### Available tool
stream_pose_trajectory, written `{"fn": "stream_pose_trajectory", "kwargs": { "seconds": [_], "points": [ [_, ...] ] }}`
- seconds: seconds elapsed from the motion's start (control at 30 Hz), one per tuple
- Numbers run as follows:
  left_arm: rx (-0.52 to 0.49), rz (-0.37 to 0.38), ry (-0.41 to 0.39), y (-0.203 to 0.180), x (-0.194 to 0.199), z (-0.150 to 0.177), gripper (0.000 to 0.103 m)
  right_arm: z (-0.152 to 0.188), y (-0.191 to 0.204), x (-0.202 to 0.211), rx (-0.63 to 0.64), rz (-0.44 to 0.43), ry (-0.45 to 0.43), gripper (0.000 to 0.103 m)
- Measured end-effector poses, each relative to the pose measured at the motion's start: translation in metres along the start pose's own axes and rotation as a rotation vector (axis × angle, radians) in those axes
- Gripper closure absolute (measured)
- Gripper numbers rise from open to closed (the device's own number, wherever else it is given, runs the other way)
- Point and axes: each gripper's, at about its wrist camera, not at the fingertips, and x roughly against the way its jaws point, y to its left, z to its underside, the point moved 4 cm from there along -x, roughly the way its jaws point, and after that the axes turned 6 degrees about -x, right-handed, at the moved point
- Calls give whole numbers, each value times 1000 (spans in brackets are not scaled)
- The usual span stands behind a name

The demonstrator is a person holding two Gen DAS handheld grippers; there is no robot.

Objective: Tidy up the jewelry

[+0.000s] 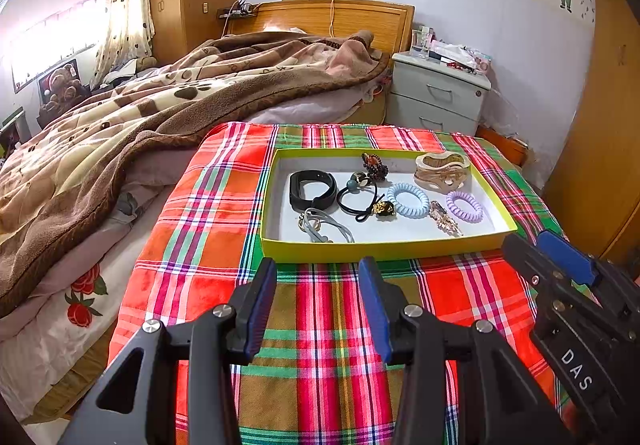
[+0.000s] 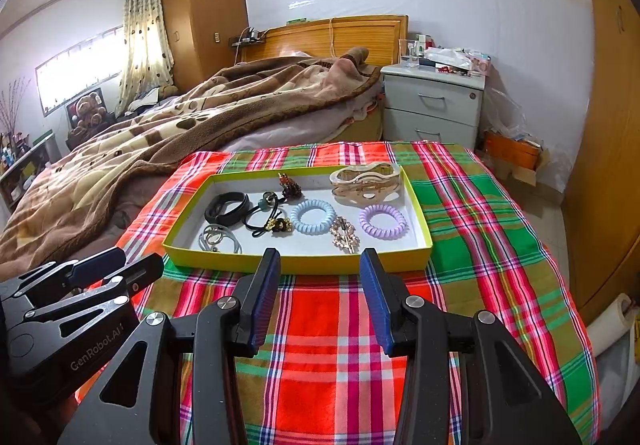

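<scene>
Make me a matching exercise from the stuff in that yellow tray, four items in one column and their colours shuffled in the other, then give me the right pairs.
Column one:
1. spiral hair tie in the tray's middle
2. spiral hair tie nearer the tray's right side
3. wristband
4. large hair claw

Column two:
A. black
B. beige
C. light blue
D. lilac

Pairs: 1-C, 2-D, 3-A, 4-B

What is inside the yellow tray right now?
In the yellow tray: black band, blue coil tie, purple coil tie, beige claw clip, smaller pieces. Nothing appears covered.
</scene>
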Motion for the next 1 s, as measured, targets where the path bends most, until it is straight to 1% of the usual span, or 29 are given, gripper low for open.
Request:
{"fn": "stream_pose_trajectory", "kwargs": {
  "seconds": [1.0],
  "points": [
    [-1, 1, 8, 1, -2, 0, 59, 1, 0, 2, -2, 0, 0, 61]
  ]
}}
